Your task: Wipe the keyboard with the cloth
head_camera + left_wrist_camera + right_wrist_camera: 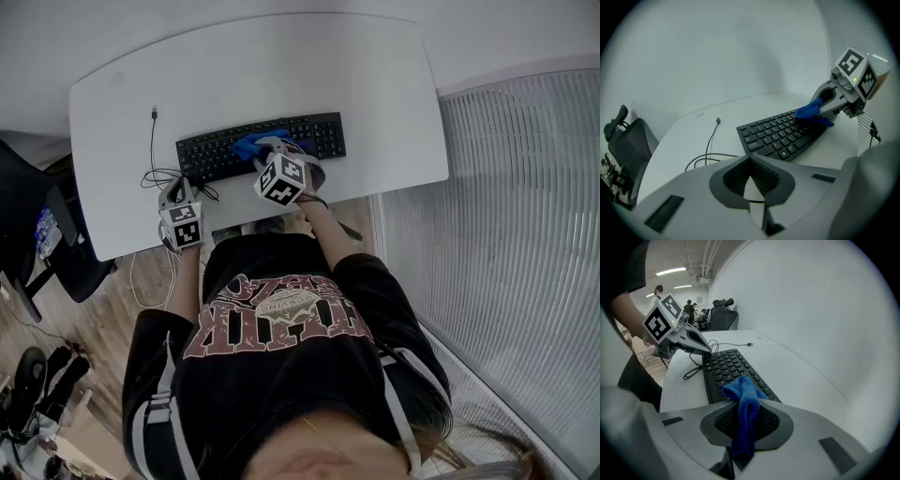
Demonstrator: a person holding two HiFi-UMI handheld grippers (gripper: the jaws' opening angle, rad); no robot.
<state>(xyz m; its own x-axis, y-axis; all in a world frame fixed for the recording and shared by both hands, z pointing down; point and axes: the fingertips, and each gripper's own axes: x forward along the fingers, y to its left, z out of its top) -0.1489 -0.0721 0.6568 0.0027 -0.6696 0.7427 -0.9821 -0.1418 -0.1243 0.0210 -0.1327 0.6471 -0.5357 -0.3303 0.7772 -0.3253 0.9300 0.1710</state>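
Right gripper (745, 405) fingers are clamping the cloth (743, 391) on the keyboard (723, 367); left gripper (750, 160) fingers, clenched empty, are hovering with open bench (689, 136) ahead.

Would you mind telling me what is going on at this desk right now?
A person at a white desk holds a two-jaw gripper in each hand. The right gripper is shut on a blue cloth and holds it on the keys around the middle of the black keyboard. The left gripper is shut with nothing in it. It sits near the desk's front edge by the keyboard's left end, close to a loose black cable.
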